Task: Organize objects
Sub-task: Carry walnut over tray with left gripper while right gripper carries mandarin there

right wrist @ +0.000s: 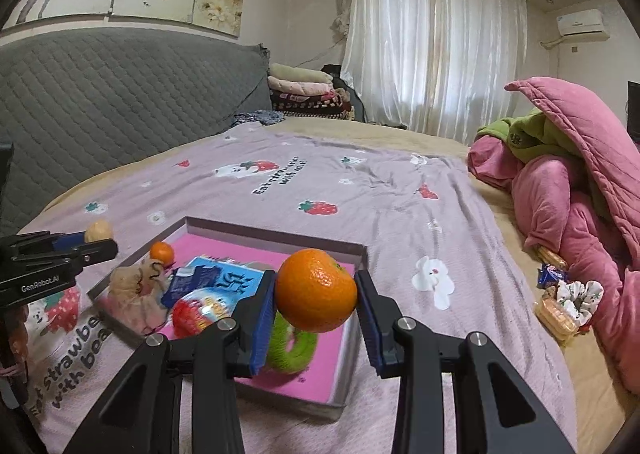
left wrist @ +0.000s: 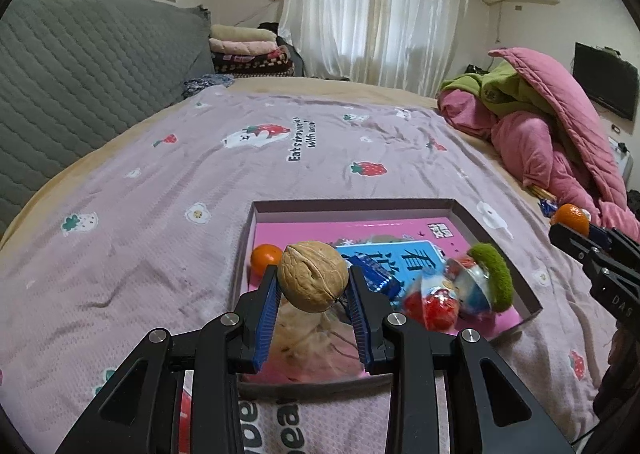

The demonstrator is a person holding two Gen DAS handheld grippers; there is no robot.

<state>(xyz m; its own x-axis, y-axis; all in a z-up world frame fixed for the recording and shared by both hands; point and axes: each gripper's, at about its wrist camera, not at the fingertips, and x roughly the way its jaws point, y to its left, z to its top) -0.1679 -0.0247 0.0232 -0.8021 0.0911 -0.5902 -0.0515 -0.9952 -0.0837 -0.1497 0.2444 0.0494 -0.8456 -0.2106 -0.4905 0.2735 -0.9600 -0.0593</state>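
My left gripper [left wrist: 313,282] is shut on a tan walnut [left wrist: 312,276], held above the near left part of a shallow box [left wrist: 352,205] lined with a pink book. My right gripper [right wrist: 316,300] is shut on an orange tangerine [right wrist: 316,296], held over the box [right wrist: 280,238] near its right side. Inside the box lie a second small tangerine [left wrist: 265,256], a blue packet [left wrist: 378,274], a red and clear toy egg [left wrist: 434,304] and a green fuzzy hair ring [left wrist: 496,278]. The left gripper with its walnut [right wrist: 98,230] shows at the left edge of the right wrist view.
The box sits on a lilac strawberry-print blanket [left wrist: 160,193] on a bed. Biscuit packs [right wrist: 556,314], a blue wrapper [right wrist: 552,274] and a white scrunchie [right wrist: 580,294] lie beside the pink quilt [right wrist: 560,193] at right. A grey headboard [left wrist: 80,73] and folded blankets [left wrist: 248,49] stand behind.
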